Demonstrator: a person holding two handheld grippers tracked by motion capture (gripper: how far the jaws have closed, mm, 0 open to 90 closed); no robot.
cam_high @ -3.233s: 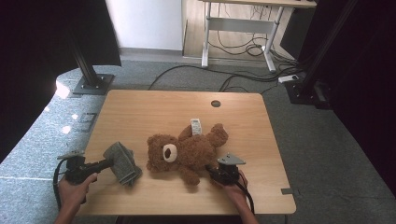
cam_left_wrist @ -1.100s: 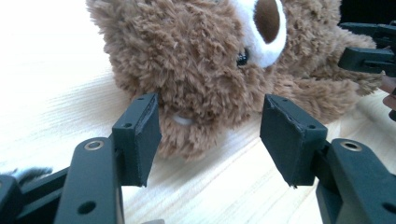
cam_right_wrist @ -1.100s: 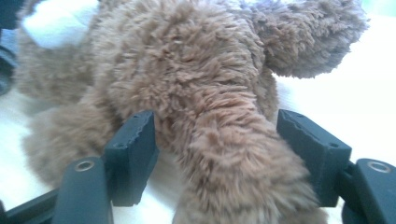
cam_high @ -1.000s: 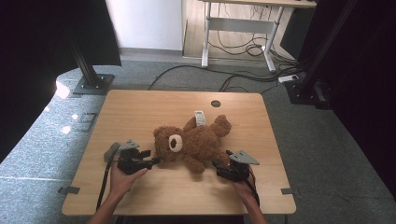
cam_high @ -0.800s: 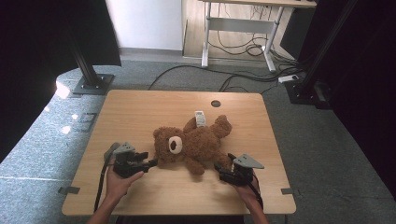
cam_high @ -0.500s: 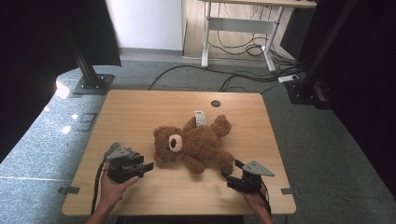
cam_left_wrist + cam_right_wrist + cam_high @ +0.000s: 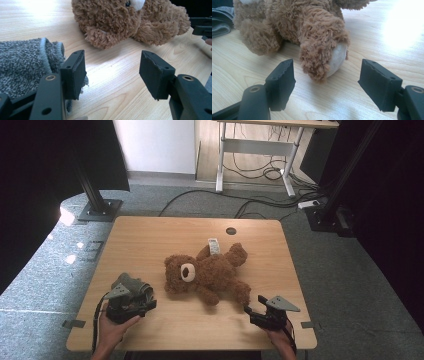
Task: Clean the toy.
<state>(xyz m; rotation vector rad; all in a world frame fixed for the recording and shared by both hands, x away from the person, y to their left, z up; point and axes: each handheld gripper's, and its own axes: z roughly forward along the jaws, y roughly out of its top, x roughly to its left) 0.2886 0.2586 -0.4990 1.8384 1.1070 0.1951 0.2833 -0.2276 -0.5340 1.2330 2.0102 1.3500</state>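
Note:
A brown teddy bear [image 7: 207, 272] lies on its back in the middle of the wooden table [image 7: 150, 240], with a white tag [image 7: 214, 245] by its far side. My left gripper [image 7: 149, 303] rests near the front left edge, open and pointing at the bear's head. In the left gripper view the left gripper [image 7: 113, 67] has nothing between its pads, and a grey fleecy cloth [image 7: 22, 62] lies against the outside of one jaw. My right gripper [image 7: 251, 312] is at the front right, also open. In the right gripper view the right gripper [image 7: 328, 77] faces the bear's foot [image 7: 337, 57], just short of it.
The grey cloth [image 7: 134, 286] sits bunched on the table beside the left gripper. A round cable hole [image 7: 230, 230] is near the table's far edge. Beyond the table are floor cables, a black stand base [image 7: 97, 210] and a desk frame.
Both grippers have drawn back from the bear toward the near edge, the left one leftward and the right one rightward. The bear stays where it was.

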